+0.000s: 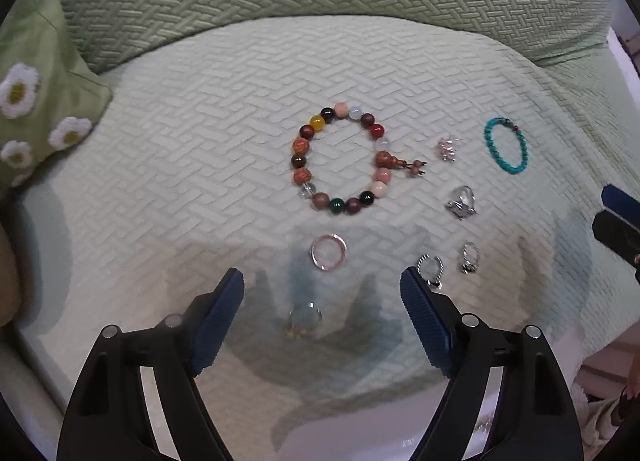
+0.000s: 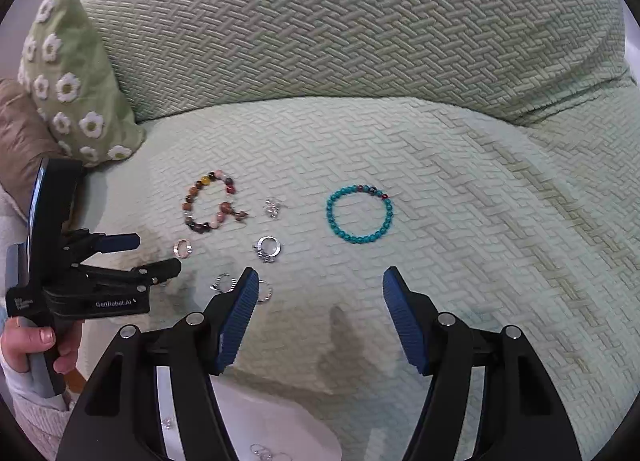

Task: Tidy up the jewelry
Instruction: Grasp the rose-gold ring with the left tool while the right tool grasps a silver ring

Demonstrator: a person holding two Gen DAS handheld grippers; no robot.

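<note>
Jewelry lies on a pale green sofa seat. A multicoloured bead bracelet (image 1: 340, 159) (image 2: 212, 207) lies in the middle. A turquoise bead bracelet (image 1: 506, 145) (image 2: 359, 213) lies to its right. Between them lie a small silver charm (image 1: 448, 148) (image 2: 273, 207) and a chunky silver ring (image 1: 461, 203) (image 2: 268, 249). A pink-silver ring (image 1: 328, 252) (image 2: 182, 249), a twisted ring (image 1: 430, 267) and a small silver ring (image 1: 470, 257) lie nearer. A clear bead ring (image 1: 306, 319) lies between my open left gripper's (image 1: 322, 293) (image 2: 154, 255) fingers. My right gripper (image 2: 316, 289) is open and empty, short of the turquoise bracelet.
A green flower-patterned pillow (image 1: 36, 109) (image 2: 76, 89) leans at the back left against the sofa backrest (image 2: 340, 29). A white tray (image 2: 280, 429) holding small rings sits below the seat's front edge. The right gripper's finger (image 1: 620, 217) shows at the left wrist view's right edge.
</note>
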